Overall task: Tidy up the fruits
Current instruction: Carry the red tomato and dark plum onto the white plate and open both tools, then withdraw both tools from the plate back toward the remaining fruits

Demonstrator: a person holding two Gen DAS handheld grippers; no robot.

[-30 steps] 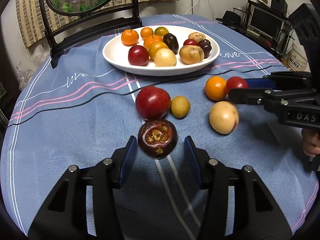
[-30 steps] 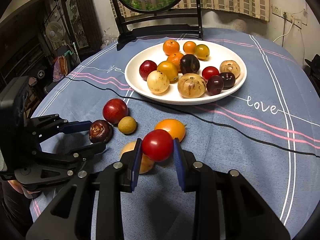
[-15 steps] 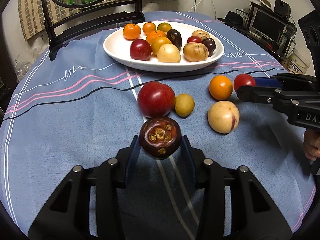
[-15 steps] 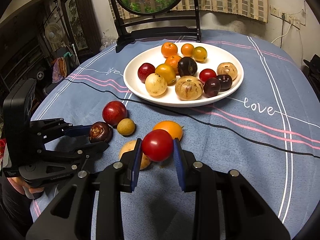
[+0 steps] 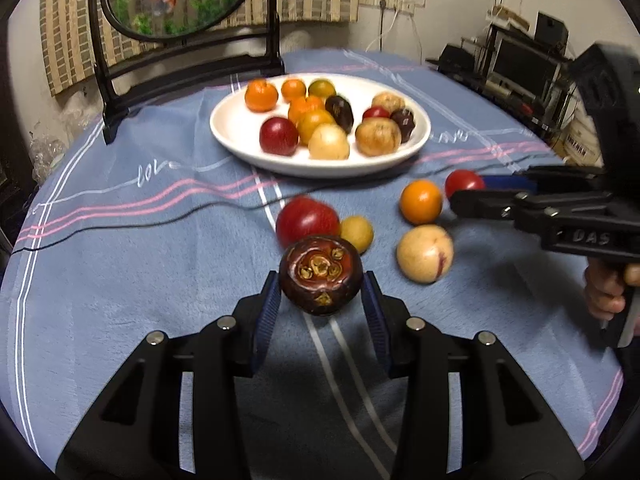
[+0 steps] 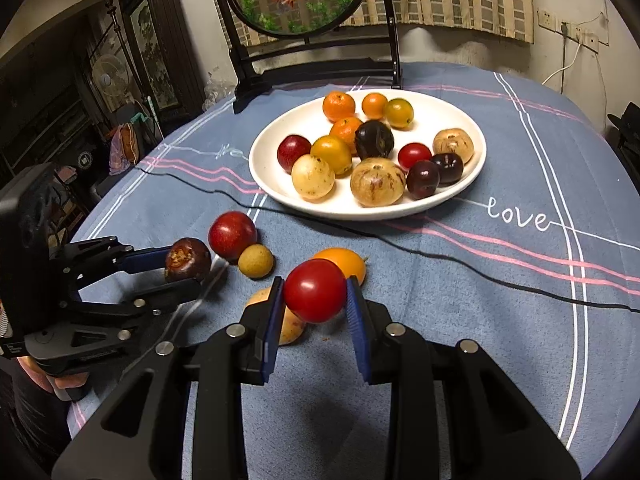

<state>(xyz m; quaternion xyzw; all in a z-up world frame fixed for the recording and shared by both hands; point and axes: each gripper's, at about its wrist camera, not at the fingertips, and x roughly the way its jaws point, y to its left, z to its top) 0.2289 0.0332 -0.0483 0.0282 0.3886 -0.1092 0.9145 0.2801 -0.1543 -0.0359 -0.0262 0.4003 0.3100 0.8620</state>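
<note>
Above the blue tablecloth, left gripper clamped on mangosteen, right gripper clamped on red tomato, white plate behind.

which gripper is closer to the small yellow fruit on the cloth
Left. The left gripper, holding the dark fruit, sits just before the small yellow fruit; the right gripper is farther off.

Loose fruit sat btwn grippers & plate: red plum, small yellow one, orange one. Cloth right of them was bare, easy way thru.
</note>
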